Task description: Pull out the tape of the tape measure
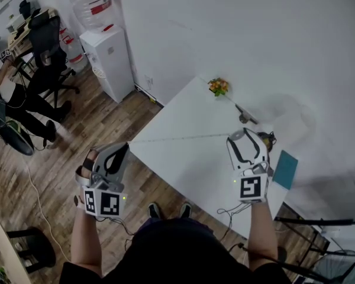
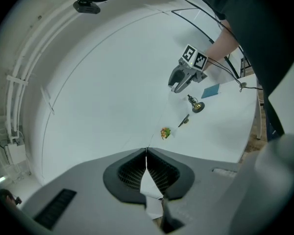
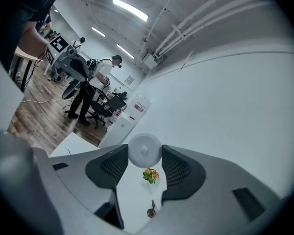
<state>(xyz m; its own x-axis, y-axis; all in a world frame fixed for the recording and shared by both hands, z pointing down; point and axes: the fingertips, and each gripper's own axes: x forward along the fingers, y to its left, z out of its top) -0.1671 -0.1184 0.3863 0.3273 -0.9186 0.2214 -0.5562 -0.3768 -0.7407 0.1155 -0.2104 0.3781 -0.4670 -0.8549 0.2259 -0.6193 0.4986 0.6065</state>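
A round white tape measure case (image 3: pixel 144 151) sits between the jaws of my right gripper (image 3: pixel 144 154), which is shut on it. In the head view this gripper (image 1: pixel 242 134) hovers over the right part of the white table (image 1: pixel 189 164), and the gripper hides the case there. A thin tape (image 1: pixel 177 138) runs leftward from the case, just above the table, to my left gripper (image 1: pixel 125 148), which is off the table's left edge. The left gripper (image 2: pixel 146 153) is shut on the tape's end (image 2: pixel 146 151). From there the tape (image 2: pixel 161 119) stretches away toward the right gripper (image 2: pixel 179 82).
On the table lie a small flower ornament (image 1: pixel 218 86), a dark pen-like item (image 1: pixel 247 115), a small bell-like object (image 1: pixel 266 139) and a teal card (image 1: pixel 285 168). A water dispenser (image 1: pixel 109 61), an office chair (image 1: pixel 47 46) and a seated person (image 1: pixel 18 99) are at the far left.
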